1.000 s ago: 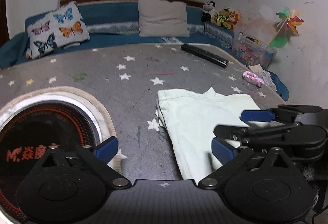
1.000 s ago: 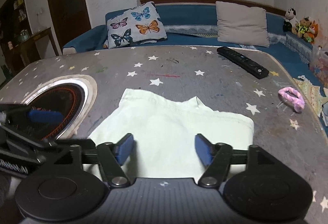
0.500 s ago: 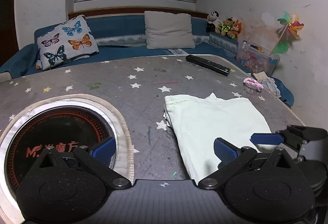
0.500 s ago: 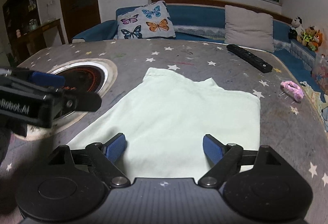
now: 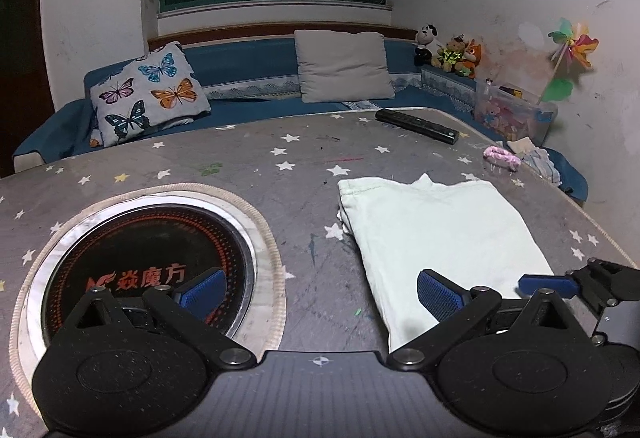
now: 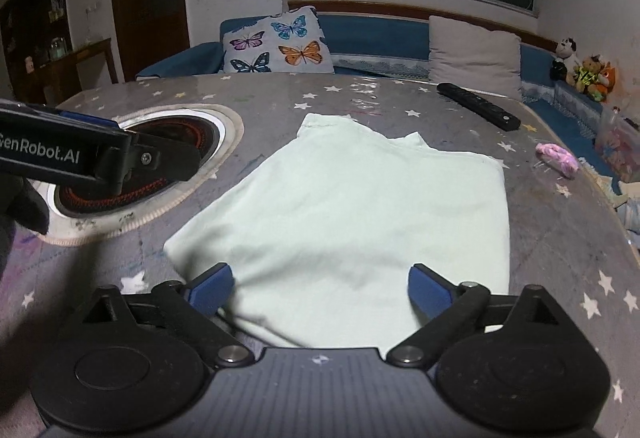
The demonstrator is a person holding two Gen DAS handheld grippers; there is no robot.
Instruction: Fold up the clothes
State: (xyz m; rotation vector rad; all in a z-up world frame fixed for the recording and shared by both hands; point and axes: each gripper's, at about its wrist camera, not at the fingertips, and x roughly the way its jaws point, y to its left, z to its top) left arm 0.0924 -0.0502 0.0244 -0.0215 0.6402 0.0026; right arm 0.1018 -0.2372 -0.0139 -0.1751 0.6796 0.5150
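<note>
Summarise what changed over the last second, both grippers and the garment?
Both grippers rose and pulled back from the table: the left gripper and right gripper now look down on more of the pale green garment. Both stayed open and took hold of nothing. The garment stayed folded flat in place; the remote and pink hair tie did not move.

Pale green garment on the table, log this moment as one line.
pale green garment: folded, flat on star-print table | left claw: open, empty | right claw: open, above near edge
</note>
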